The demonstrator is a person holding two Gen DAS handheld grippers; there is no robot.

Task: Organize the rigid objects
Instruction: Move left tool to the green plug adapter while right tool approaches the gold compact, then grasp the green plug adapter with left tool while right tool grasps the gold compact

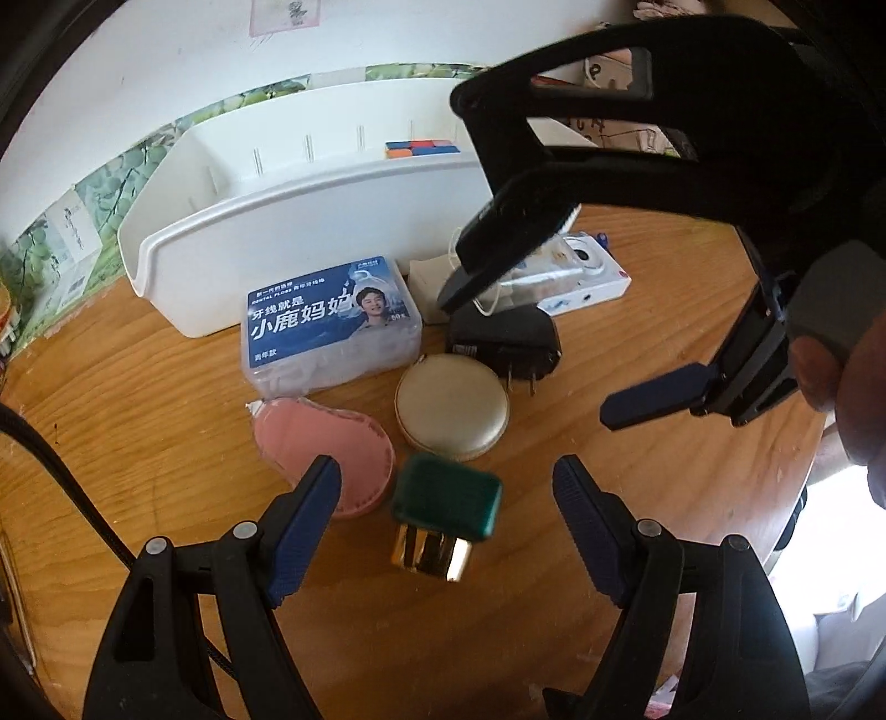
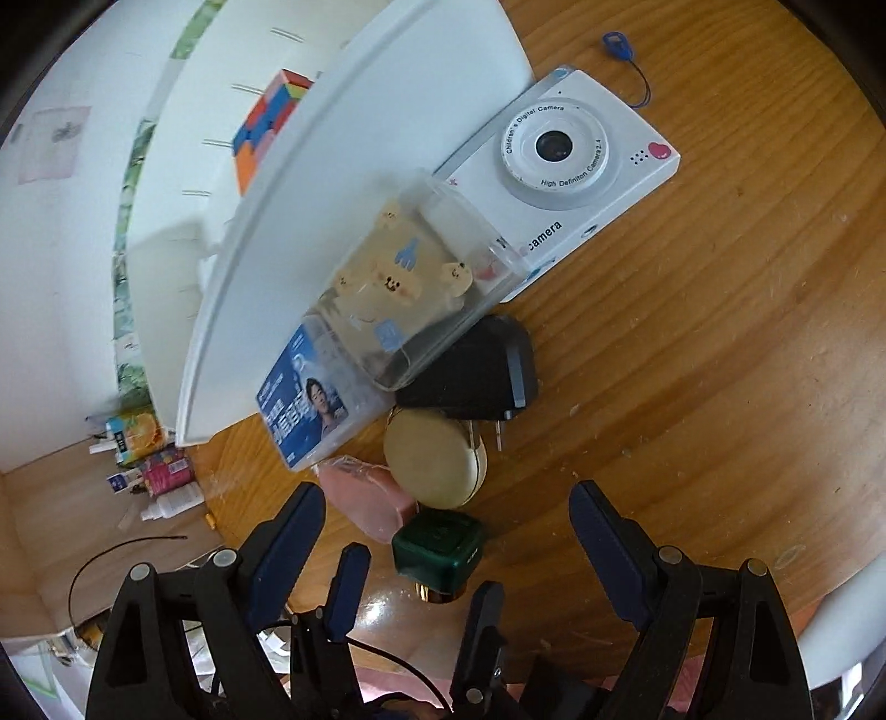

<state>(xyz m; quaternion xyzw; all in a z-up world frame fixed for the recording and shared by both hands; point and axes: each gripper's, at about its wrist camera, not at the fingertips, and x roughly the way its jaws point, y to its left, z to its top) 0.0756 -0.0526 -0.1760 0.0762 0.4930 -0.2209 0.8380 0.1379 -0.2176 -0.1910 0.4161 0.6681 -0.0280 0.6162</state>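
Note:
A white bin (image 1: pixel 310 205) stands on the wooden table and holds a coloured cube (image 1: pixel 422 148). In front of it lie a blue dental-floss box (image 1: pixel 329 321), a black plug adapter (image 1: pixel 504 340), a round beige case (image 1: pixel 451 404), a pink pouch (image 1: pixel 326 443), a green-and-gold bottle (image 1: pixel 443 515), a clear box with bear figures (image 2: pixel 410 288) and a white children's camera (image 2: pixel 559 166). My left gripper (image 1: pixel 446 526) is open, its fingers either side of the green bottle. My right gripper (image 2: pixel 448 548) is open above the pile; it also shows in the left wrist view (image 1: pixel 531 354).
Small bottles and packets (image 2: pixel 149 471) lie on a lower surface to the left of the table. A blue tag on a cord (image 2: pixel 623 50) lies behind the camera. The table's round edge (image 1: pixel 797 498) runs at the right.

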